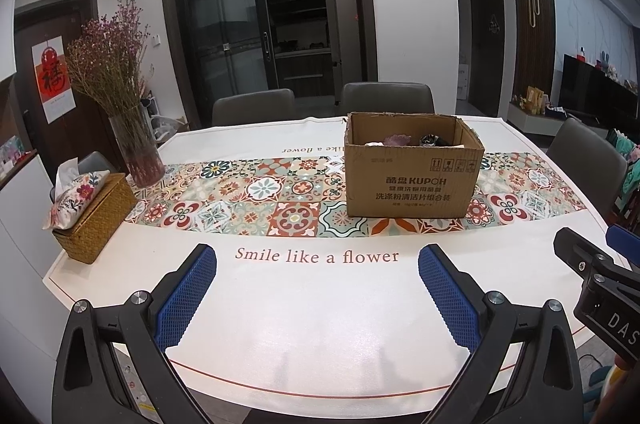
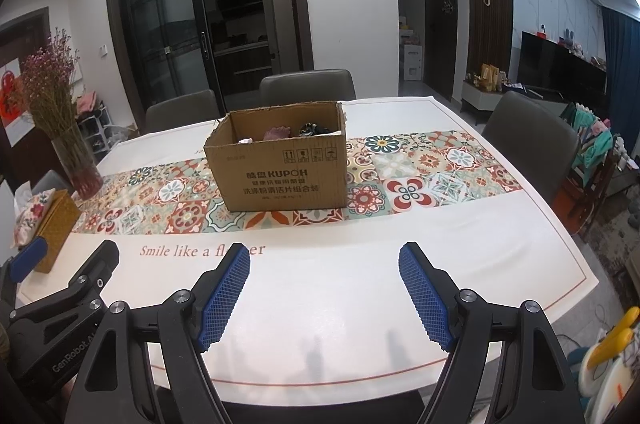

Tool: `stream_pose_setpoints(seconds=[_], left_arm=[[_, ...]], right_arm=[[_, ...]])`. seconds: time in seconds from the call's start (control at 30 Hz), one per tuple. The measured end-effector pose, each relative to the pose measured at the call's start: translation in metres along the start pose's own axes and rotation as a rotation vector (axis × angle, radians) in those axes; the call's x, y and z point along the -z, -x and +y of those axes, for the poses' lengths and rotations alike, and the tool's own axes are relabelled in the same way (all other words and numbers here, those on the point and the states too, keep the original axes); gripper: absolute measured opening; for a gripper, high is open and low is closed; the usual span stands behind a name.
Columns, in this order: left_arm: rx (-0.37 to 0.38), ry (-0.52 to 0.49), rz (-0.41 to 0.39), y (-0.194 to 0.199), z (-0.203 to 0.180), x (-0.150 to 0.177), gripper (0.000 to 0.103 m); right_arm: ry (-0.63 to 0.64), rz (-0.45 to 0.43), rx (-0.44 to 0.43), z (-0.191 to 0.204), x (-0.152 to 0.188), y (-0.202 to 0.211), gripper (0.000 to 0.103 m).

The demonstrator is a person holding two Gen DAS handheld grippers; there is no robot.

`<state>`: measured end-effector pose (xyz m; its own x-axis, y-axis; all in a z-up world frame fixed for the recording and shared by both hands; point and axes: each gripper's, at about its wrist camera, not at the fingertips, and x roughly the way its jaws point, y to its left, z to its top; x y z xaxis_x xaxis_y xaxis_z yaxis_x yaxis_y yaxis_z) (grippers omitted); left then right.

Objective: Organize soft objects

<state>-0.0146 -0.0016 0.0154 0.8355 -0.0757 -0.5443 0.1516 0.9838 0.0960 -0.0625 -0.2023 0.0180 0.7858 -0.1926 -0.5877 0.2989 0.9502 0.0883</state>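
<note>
An open cardboard box (image 1: 412, 180) stands on the patterned runner in the middle of the table; it also shows in the right wrist view (image 2: 282, 176). Inside it lie a pink soft item (image 1: 396, 139) (image 2: 276, 133), a dark patterned one (image 1: 434, 140) (image 2: 314, 129) and something white (image 2: 245, 141). My left gripper (image 1: 317, 266) is open and empty over the table's near edge, well short of the box. My right gripper (image 2: 324, 264) is open and empty beside it. Each gripper shows at the edge of the other's view: the right one (image 1: 592, 264), the left one (image 2: 68, 264).
A glass vase of dried flowers (image 1: 136, 152) and a woven tissue box (image 1: 94, 216) stand at the table's left end. Grey chairs (image 1: 386, 98) line the far side and right end (image 2: 532, 140). The white tablecloth (image 1: 320, 324) reaches the near edge.
</note>
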Motion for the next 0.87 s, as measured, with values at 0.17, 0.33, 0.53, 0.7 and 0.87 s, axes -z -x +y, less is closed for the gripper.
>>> stream_pose_setpoints(seconds=[0.17, 0.33, 0.53, 0.7, 0.87], left_arm=[[0.003, 0.003, 0.004, 0.0004, 0.0, 0.0005, 0.103], [0.002, 0.0, 0.003, 0.0008, 0.0002, 0.0009, 0.103], [0.001, -0.002, 0.01, 0.0002, -0.0007, 0.0007, 0.103], [-0.007, -0.008, 0.013, -0.0006, -0.0015, 0.0013, 0.103], [-0.011, -0.011, 0.006, 0.0001, -0.0017, 0.0025, 0.103]], right_arm=[[0.001, 0.0, 0.0, 0.0005, -0.0001, -0.0001, 0.078], [0.0, 0.002, 0.0, 0.0005, -0.0001, -0.0003, 0.078], [-0.001, 0.002, -0.001, 0.0007, 0.0012, -0.0009, 0.078], [-0.001, 0.005, -0.001, 0.001, 0.0031, -0.0005, 0.078], [-0.002, 0.005, -0.002, 0.0016, 0.0031, -0.0009, 0.078]])
